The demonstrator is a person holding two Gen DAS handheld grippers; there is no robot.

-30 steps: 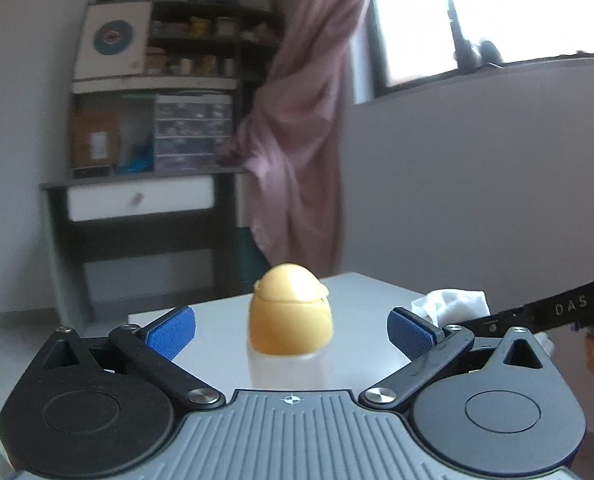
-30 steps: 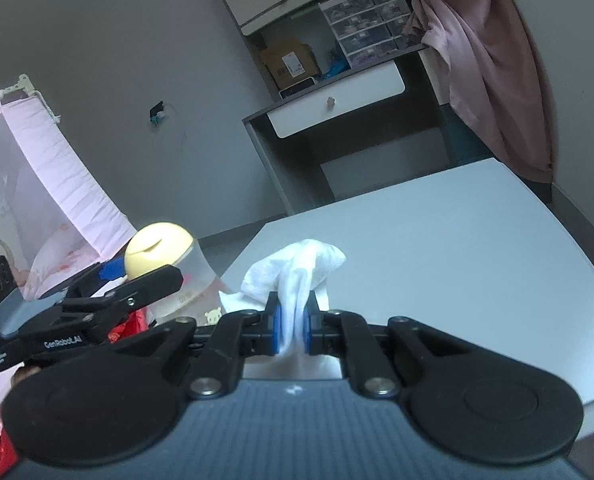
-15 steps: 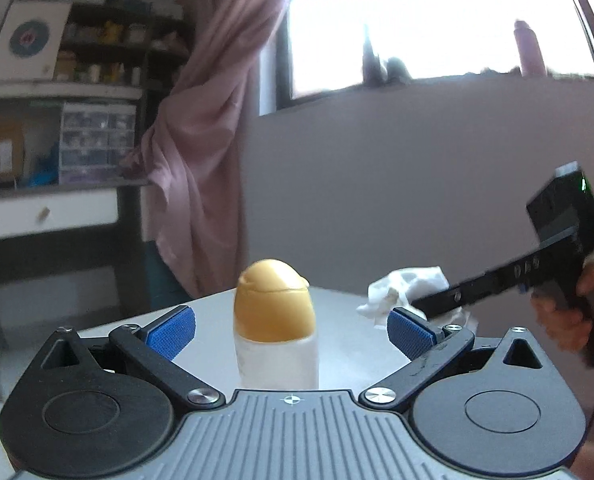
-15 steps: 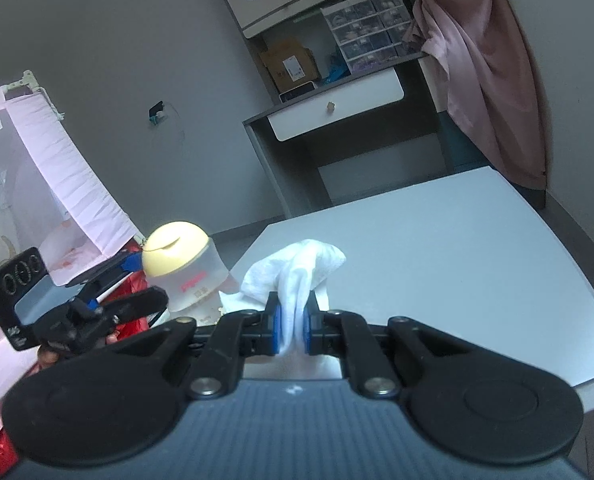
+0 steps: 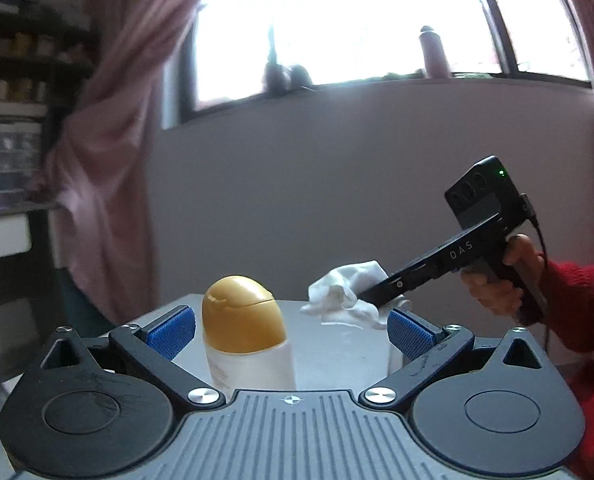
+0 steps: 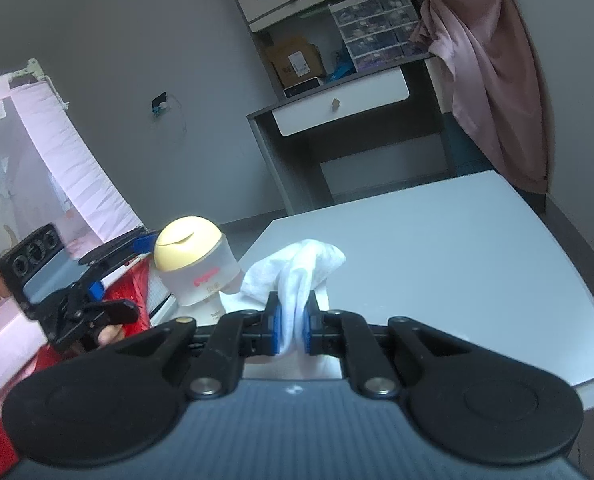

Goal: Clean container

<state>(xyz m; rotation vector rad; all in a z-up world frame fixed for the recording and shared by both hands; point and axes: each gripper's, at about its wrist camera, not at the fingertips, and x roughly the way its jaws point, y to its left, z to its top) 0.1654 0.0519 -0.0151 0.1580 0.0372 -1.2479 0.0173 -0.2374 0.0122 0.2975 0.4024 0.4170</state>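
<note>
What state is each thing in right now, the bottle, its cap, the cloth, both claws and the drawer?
Bottle: upright, between the left claw's open fingers, not gripped.
Cap: closed on the bottle.
Cloth: bunched, pinched in the right claw.
Left claw: open.
Right claw: shut on the cloth.
Drawer: closed.

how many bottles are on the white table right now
1. A clear bottle with a yellow domed cap stands upright at the table corner, between the left gripper's open fingers. It sits beside the white cloth. Others may be hidden behind the grippers.
</note>
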